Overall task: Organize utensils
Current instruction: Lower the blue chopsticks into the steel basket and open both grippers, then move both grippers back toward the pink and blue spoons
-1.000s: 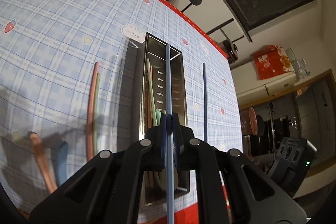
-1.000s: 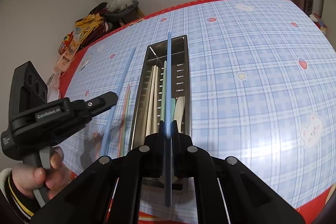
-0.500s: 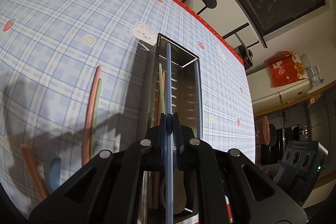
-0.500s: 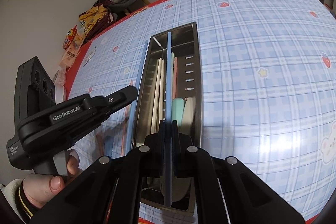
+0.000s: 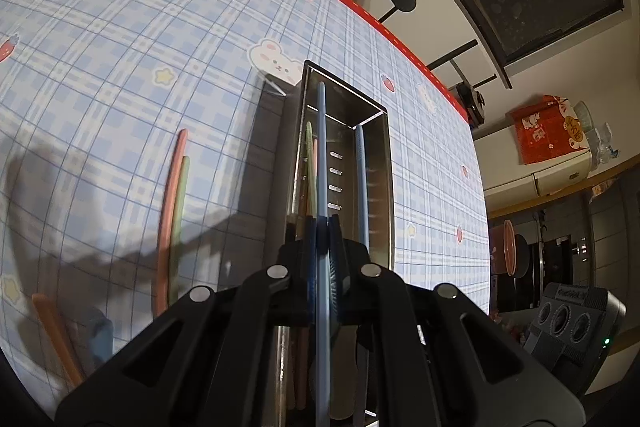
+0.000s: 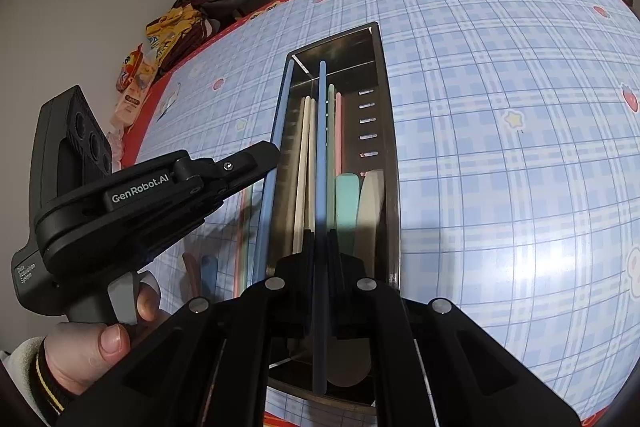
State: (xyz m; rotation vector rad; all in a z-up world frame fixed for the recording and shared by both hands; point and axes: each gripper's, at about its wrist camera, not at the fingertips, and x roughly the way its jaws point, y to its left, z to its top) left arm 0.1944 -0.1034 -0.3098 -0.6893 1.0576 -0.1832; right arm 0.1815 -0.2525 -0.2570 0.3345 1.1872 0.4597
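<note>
L tongs (image 5: 322, 233) & R tongs (image 6: 320, 239) each clamp one thin blue plastic chopstick (image 6: 321, 147) above my steel utensil tray (image 6: 390, 131). Light, stiff, slippery: grip mid-shaft.

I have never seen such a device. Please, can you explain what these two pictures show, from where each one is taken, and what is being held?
A person holds one handheld gripper in each hand; each carries a camera looking along its two fingers. One picture comes from the left gripper, the other from the right gripper. Both are shut, each on a blue chopstick, above a metal tray already holding chopsticks and spoons. The tray stands on a blue checked tablecloth. Beside it lie a pink chopstick and a green chopstick.
</note>
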